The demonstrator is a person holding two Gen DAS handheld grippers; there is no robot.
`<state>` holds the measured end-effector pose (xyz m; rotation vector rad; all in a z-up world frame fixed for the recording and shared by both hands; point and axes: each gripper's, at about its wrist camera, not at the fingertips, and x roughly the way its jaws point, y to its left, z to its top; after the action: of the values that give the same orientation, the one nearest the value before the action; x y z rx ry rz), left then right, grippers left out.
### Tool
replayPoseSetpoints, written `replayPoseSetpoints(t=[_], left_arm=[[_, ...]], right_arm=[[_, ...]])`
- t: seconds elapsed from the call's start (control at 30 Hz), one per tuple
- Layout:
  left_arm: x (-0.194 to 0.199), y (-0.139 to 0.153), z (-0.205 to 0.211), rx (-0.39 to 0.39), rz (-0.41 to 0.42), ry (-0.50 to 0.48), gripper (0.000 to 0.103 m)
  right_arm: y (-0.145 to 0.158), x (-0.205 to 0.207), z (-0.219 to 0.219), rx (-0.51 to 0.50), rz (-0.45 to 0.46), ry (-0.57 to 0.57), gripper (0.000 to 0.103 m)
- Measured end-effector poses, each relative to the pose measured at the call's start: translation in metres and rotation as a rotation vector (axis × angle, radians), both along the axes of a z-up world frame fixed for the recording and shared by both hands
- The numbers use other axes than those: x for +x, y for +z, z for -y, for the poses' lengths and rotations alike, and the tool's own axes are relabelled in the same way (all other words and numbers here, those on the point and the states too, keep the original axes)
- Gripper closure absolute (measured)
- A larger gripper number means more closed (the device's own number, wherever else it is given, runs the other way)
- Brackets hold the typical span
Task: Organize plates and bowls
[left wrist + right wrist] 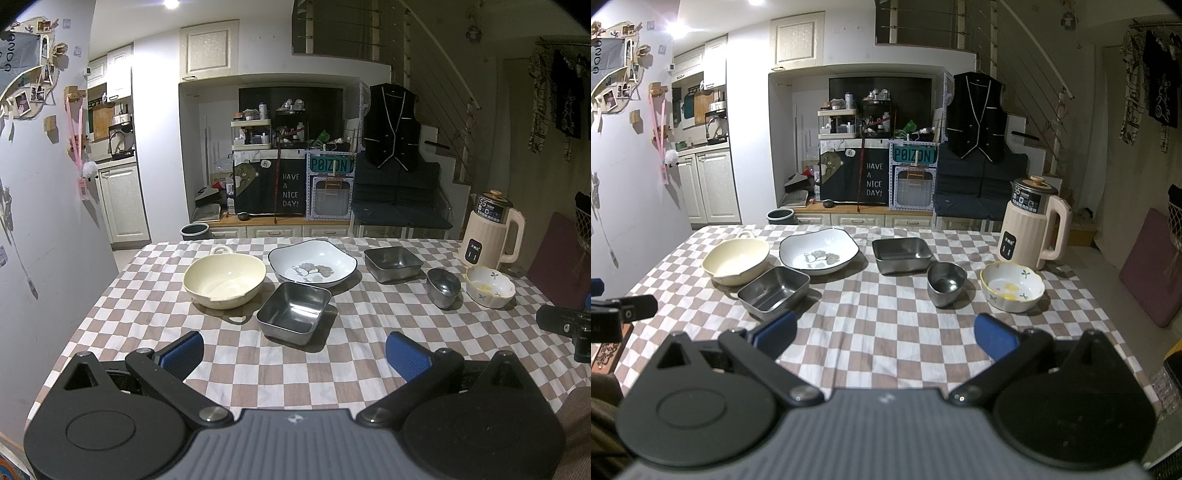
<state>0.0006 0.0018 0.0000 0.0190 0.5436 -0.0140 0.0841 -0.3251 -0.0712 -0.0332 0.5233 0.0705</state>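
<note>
L gripper (pixel 294 352): jaws wide apart, nothing btwn them; I hold it low over the near side of the counter (pixel 332 373).
R gripper (pixel 885 336): also spread wide, empty; hangs over bare check cloth.
Nearest dish: near steel tray (pixel 294 312), straight ahead of my L gripper, just past the pads, roughly on its centre line. From the R view the same tray (pixel 774 291) sits off to the left, by the left pad. I judge L the nearer hand for it.
Tray axis: long side runs diagonal, near-left to far-right in the R view; near corner points toward me, so a rim grip prob needs a slight wrist turn.
Tight spot: tray is just beside the cream bowl (pixel 224 280) and the white leaf plate (pixel 312 266); can't tell if the rims touch.
R side dishes: far steel tray (pixel 902 254), small steel bowl (pixel 946 282), flower bowl (pixel 1012 287) – ahead-right of R gripper, spaced apart. Kettle (pixel 1034 223) stands behind them.
Hidden: cream bowl handles partly blocked by its own body; near counter edge covered by gripper bodies; no stack started yet, by my read. Room dim on the right, detail there weak.
</note>
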Motion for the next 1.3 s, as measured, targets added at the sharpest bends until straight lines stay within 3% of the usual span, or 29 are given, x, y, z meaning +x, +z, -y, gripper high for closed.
replayPoseSetpoints(t=[0.27, 0.6, 0.9, 1.1, 1.3], left_arm=[[0.002, -0.002, 0.003, 0.008, 0.004, 0.021, 0.0], [0.041, 0.013, 0.004, 0.039, 0.017, 0.033, 0.0], [0.107, 0.015, -0.018, -0.025, 0.029, 0.008, 0.0], [0.156, 0.007, -0.028, -0.041, 0.03, 0.052, 0.0], [0.204, -0.009, -0.031, -0.053, 0.011, 0.036, 0.0]], right_arm=[[0.0, 0.0, -0.002, 0.005, 0.001, 0.011, 0.0], [0.01, 0.028, -0.004, -0.026, 0.041, 0.033, 0.0], [0.018, 0.098, -0.001, -0.017, 0.092, 0.055, 0.0], [0.01, 0.152, -0.008, 0.016, 0.097, 0.1, 0.0], [-0.006, 0.22, -0.017, 0.069, 0.055, 0.146, 0.0]])
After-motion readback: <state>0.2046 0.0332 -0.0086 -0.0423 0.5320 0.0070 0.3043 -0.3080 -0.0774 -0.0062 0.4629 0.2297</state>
